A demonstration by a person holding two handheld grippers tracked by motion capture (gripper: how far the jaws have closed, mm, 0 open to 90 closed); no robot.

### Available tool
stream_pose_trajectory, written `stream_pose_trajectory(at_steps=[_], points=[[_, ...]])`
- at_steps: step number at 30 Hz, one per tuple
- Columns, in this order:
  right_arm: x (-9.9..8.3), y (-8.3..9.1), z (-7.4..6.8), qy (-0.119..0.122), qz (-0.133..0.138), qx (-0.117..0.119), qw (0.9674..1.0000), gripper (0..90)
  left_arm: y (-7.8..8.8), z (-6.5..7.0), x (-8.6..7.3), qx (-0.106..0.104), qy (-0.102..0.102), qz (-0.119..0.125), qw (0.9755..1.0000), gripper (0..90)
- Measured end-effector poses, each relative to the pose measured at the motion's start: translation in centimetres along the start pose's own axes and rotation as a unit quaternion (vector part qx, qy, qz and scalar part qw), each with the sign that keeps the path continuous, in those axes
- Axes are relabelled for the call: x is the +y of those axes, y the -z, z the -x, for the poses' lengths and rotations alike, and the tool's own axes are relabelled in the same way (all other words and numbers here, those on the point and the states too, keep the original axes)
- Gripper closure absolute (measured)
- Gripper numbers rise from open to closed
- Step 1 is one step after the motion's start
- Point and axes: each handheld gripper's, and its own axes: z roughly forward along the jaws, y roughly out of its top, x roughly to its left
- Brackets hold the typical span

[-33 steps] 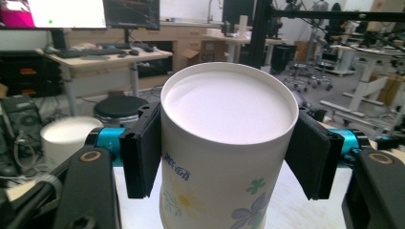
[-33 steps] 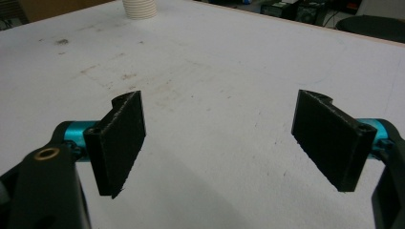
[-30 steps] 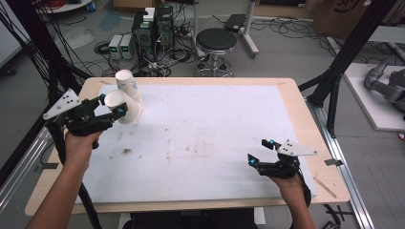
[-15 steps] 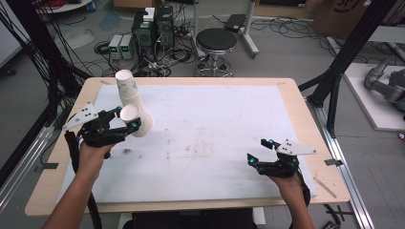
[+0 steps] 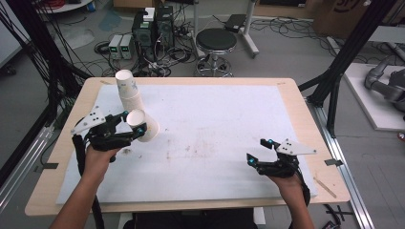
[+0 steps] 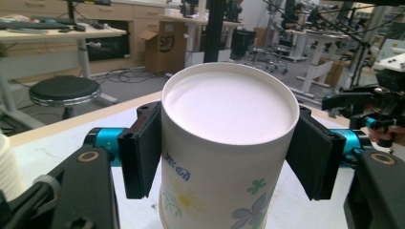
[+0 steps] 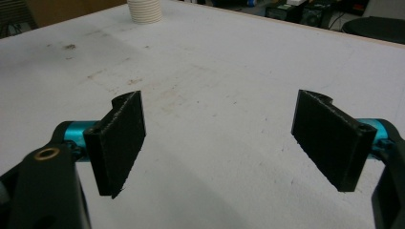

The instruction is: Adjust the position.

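One paper cup held beside one stack of cups

The left gripper (image 5: 135,125) has its jaws pressed on both sides of a single flowered paper cup (image 6: 224,143), tilted, just in front of the cup stack (image 5: 128,89) at the far left of the white mat (image 5: 215,124). The right gripper (image 5: 260,151) hovers well apart from the stack, jaws wide and empty.

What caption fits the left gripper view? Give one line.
Left gripper clamps an upside-down flowered paper cup above the white table.
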Motion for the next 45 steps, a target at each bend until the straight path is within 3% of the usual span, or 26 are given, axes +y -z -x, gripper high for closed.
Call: stream_pose_trajectory(at_steps=[7,17,22,27,34,45], points=[[0.1,-0.3,-0.3,0.005,-0.005,0.017,0.9998,19.4,-0.8,0.9,-0.9,-0.031,0.009,-0.008,0.9994,33.2],[0.6,-0.9,-1.3,0.004,-0.007,0.059,0.9982,19.3,-2.5,2.7,-1.7,-0.079,0.001,-0.022,0.9967,32.7],[0.9,-1.4,-1.7,0.004,-0.007,0.080,0.9968,19.3,-3.1,3.2,-2.0,-0.099,0.004,-0.028,0.9947,32.7],[1.4,-2.3,-2.5,0.012,-0.010,0.106,0.9942,19.3,-3.8,3.9,-2.1,-0.123,-0.007,-0.041,0.9915,33.0],[2.2,-3.8,-3.7,0.034,-0.022,0.152,0.9875,19.3,-4.6,4.9,-2.2,-0.148,-0.011,-0.049,0.9877,33.1],[3.8,-5.7,-5.3,0.063,-0.023,0.204,0.9767,19.4,-5.9,6.1,-2.3,-0.189,-0.021,-0.065,0.9797,33.1]])
